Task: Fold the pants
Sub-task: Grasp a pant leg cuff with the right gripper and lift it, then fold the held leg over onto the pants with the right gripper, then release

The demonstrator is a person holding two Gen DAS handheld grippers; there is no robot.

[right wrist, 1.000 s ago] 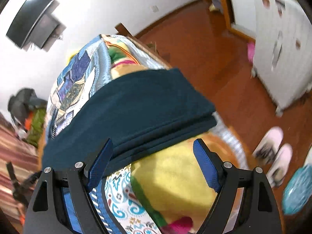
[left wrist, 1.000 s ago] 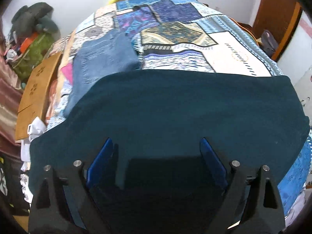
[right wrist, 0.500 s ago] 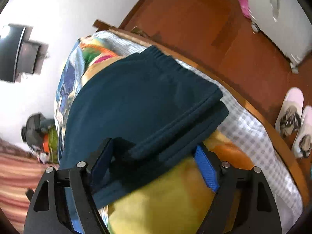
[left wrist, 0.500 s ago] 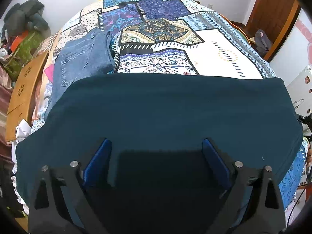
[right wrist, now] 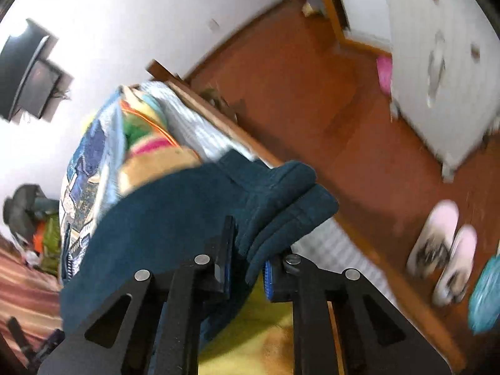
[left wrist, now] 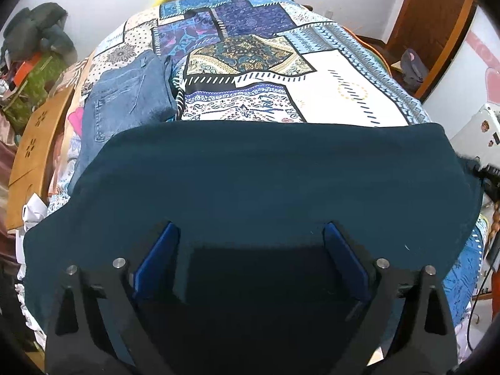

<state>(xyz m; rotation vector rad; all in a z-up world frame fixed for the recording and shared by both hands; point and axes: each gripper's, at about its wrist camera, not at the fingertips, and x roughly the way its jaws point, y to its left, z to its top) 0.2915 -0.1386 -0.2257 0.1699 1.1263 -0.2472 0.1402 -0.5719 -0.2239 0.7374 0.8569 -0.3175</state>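
- Pants (left wrist: 265,181): dark teal, laid flat across the near part of the bed, spanning roughly 9 to 3 o'clock in the left wrist view, on top of the patchwork quilt (left wrist: 250,72).
- Left gripper (left wrist: 250,243): fingers spread wide, blue pads (left wrist: 156,259) well apart, hovering over the near edge of the pants. Nothing between the pads; contact with the cloth can't be judged.
- Right gripper (right wrist: 248,268): fingers nearly together, clamped on the thick stacked end of the pants (right wrist: 281,200) at the bed's edge. Layered cuff/waist folds stick out past the fingertips toward 1 o'clock.
- Right view is motion-blurred, so fine detail of the grip is unclear.
- Folded blue jeans (left wrist: 125,103) lie on the quilt at 10 o'clock of the left view; their near edge meets or slips just under the teal pants' far edge.
- Yellow blanket (right wrist: 250,337) shows under the right gripper at 6 o'clock.
- Wooden floor (right wrist: 312,93) beyond the bed, pale slippers (right wrist: 443,250) at 3 o'clock, white cabinet (right wrist: 443,62) at 2 o'clock.
- Wall-mounted TV (right wrist: 28,72) at 10 o'clock in the right view.
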